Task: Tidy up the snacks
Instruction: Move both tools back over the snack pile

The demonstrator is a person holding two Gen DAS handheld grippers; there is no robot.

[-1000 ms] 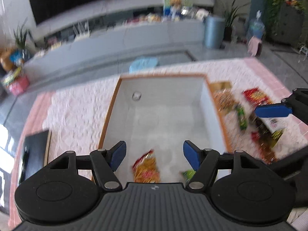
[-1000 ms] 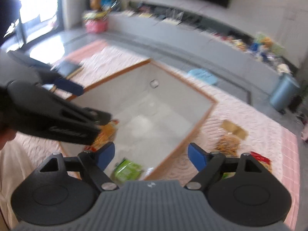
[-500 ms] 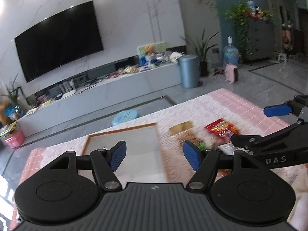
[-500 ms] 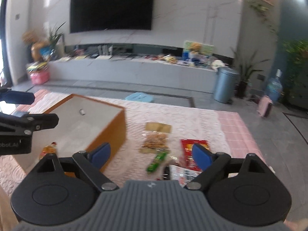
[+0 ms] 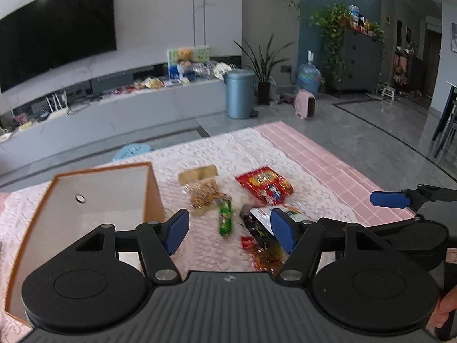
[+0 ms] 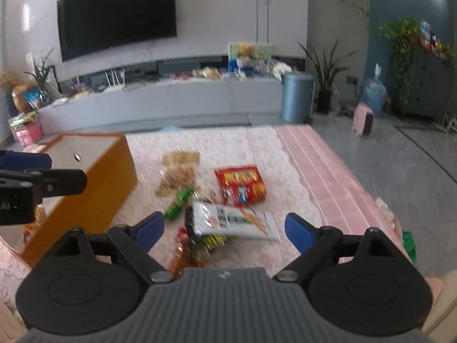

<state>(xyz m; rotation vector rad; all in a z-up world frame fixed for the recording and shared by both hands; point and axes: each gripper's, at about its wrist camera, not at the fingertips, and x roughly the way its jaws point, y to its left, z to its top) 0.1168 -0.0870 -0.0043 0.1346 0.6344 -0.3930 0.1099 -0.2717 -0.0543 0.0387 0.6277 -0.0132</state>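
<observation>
A pink and white cloth (image 5: 257, 148) covers the surface in the lower half of both views. Behind it the room shows a black television (image 6: 114, 14) at the upper left, a long grey cabinet (image 6: 171, 100) and a blue bin (image 5: 239, 94). A wooden box (image 5: 85, 200) with white inside stands at the left. The snacks lie to its right: a red packet (image 6: 240, 184), a green packet (image 5: 225, 217), a clear bag of crackers (image 5: 204, 193) and a white packet (image 6: 231, 221). The left gripper (image 5: 228, 230) hovers wide open and holds nothing. The right gripper (image 6: 224, 228) is also wide open and empty above the white packet.
</observation>
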